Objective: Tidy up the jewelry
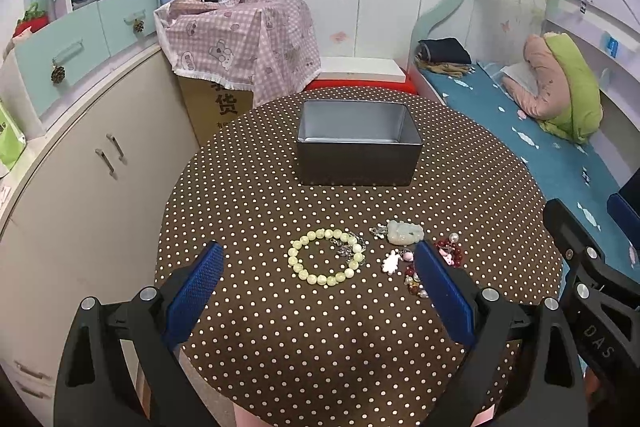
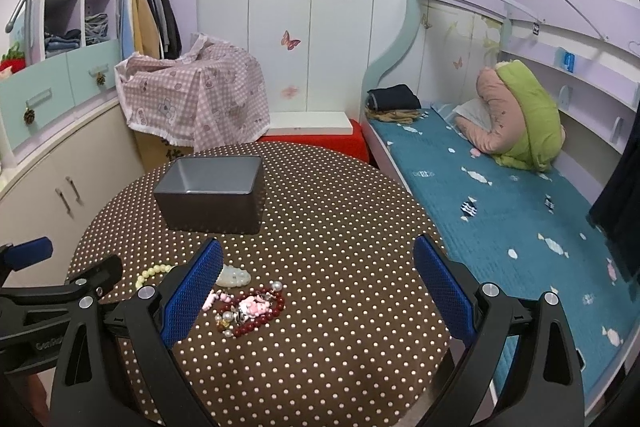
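A pale green bead bracelet (image 1: 326,257) lies on the round polka-dot table (image 1: 280,327), with a pale jade pendant (image 1: 405,231) and a tangle of red beads and pink charms (image 1: 448,253) to its right. Behind them stands an open, empty grey metal box (image 1: 358,143). My left gripper (image 1: 320,263) hovers open above the bracelet, nothing between its blue pads. My right gripper (image 2: 318,263) is open over bare tablecloth. The red bead tangle (image 2: 250,309), jade pendant (image 2: 234,277) and bracelet (image 2: 154,273) sit by its left finger; the box (image 2: 210,193) lies ahead on the left.
A bed with a blue cover (image 2: 500,207) runs along the table's right side. A cardboard box under a pink checked cloth (image 1: 240,43) and a red stool with a white board (image 1: 360,75) stand behind the table. Cabinets (image 1: 80,167) line the left.
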`<state>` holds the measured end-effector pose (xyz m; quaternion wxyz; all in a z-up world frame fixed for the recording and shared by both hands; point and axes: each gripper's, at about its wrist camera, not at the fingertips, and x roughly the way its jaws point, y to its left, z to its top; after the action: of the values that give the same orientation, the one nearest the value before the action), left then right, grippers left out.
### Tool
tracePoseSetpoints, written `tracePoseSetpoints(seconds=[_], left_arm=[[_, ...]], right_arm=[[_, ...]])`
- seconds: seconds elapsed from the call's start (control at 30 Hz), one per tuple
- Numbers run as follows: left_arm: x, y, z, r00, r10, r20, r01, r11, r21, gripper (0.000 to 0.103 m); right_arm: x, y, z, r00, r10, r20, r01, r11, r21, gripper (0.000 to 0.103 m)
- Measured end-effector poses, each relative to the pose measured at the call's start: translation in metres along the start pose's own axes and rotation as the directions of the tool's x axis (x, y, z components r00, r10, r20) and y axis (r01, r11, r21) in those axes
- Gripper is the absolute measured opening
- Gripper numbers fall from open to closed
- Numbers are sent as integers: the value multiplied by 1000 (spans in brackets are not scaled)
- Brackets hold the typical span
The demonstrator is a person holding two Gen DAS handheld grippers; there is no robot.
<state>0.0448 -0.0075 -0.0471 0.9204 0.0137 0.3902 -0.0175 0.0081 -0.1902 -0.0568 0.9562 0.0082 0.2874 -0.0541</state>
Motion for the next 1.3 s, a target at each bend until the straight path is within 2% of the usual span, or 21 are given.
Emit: tracePoseSetpoints(seconds=[0.43, 1.3], left_arm=[[-5, -14, 1, 1000, -6, 5, 6, 999, 45, 93], [-19, -15, 4, 999, -22, 46, 21, 999, 31, 93]], right_arm=[[0, -15, -2, 1000, -3, 1, 2, 999, 42, 93], [-11, -20, 4, 1000, 3, 28, -4, 999, 39, 93]])
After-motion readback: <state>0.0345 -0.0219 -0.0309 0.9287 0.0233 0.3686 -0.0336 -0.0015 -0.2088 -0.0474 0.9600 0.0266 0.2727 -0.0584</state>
